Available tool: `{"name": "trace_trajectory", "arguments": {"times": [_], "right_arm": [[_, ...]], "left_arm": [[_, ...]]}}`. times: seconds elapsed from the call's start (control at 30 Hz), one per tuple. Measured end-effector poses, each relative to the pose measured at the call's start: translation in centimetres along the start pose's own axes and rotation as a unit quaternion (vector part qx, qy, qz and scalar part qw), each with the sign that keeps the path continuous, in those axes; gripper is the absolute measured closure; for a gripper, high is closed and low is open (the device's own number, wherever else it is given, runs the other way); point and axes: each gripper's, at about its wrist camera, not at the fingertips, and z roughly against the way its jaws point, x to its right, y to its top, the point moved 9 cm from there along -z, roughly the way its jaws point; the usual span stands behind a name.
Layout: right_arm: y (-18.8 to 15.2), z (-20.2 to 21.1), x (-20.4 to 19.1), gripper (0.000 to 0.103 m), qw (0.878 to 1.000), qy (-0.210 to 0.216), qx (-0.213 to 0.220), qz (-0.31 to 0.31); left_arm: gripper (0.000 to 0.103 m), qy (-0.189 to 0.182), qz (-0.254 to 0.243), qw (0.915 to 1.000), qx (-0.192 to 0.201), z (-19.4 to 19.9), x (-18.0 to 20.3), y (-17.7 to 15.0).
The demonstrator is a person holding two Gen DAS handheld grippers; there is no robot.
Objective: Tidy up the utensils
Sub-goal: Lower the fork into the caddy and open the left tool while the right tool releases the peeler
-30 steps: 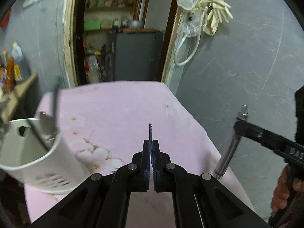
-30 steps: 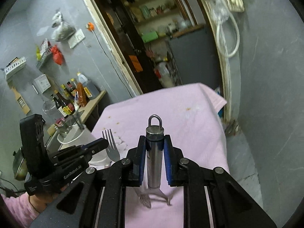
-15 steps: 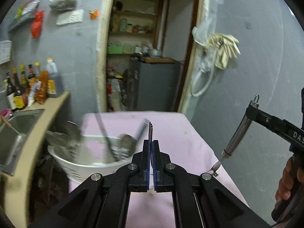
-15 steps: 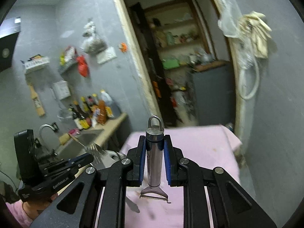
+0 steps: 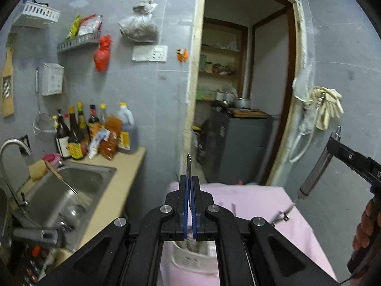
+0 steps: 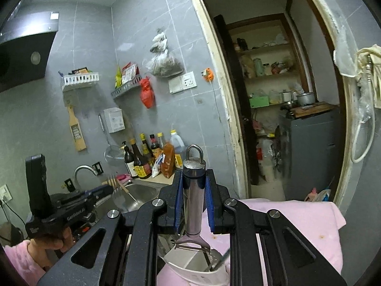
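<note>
My left gripper (image 5: 189, 182) is shut on a thin metal fork (image 5: 188, 164), seen edge-on, its tines showing in the right wrist view (image 6: 116, 183). It hangs above a white utensil holder (image 5: 190, 259) on the pink cloth (image 5: 257, 200). My right gripper (image 6: 194, 181) is shut on a steel peeler (image 6: 194, 190), handle loop up, blade down just above the holder's rim (image 6: 190, 271). The peeler also shows in the left wrist view (image 5: 314, 174) at the right.
A steel sink (image 5: 69, 190) with tap (image 5: 9, 147) lies to the left, with sauce bottles (image 5: 95, 131) on the counter behind. A doorway (image 5: 240, 95) opens to a grey cabinet (image 5: 240, 143). Gloves (image 5: 326, 107) hang on the right wall.
Both grippers have tilted up and lifted, so the views swung from the table to the wall and sink. The holder now lies under both grippers. Both grips are unchanged.
</note>
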Motion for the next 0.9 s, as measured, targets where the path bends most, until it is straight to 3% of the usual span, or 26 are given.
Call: {"name": "trace_trajectory", "arguments": {"times": [0.2,0.43,0.6,0.9], "right_arm": [[-2.9,-2.3,0.6,0.087,0.999,-0.004,-0.036,-0.014],[-5.7,-3.8,2.6,0.087,0.997,-0.038,-0.054,-0.050],[-6.9,-4.4,2.2,0.087,0.996,-0.052,-0.064,-0.015],[-9.4,-6.1,0.9,0.087,0.993,-0.052,-0.100,0.025]], "left_arm": [[0.100,0.020,-0.033,0.9993,0.004,-2.5,-1.0,0.7],[0.100,0.034,-0.076,0.9965,-0.005,-3.6,-0.2,-1.1],[0.100,0.041,-0.093,0.9947,-0.012,-4.3,0.1,-2.2],[0.100,0.024,-0.106,0.9937,-0.026,-5.4,1.5,-4.0]]}}
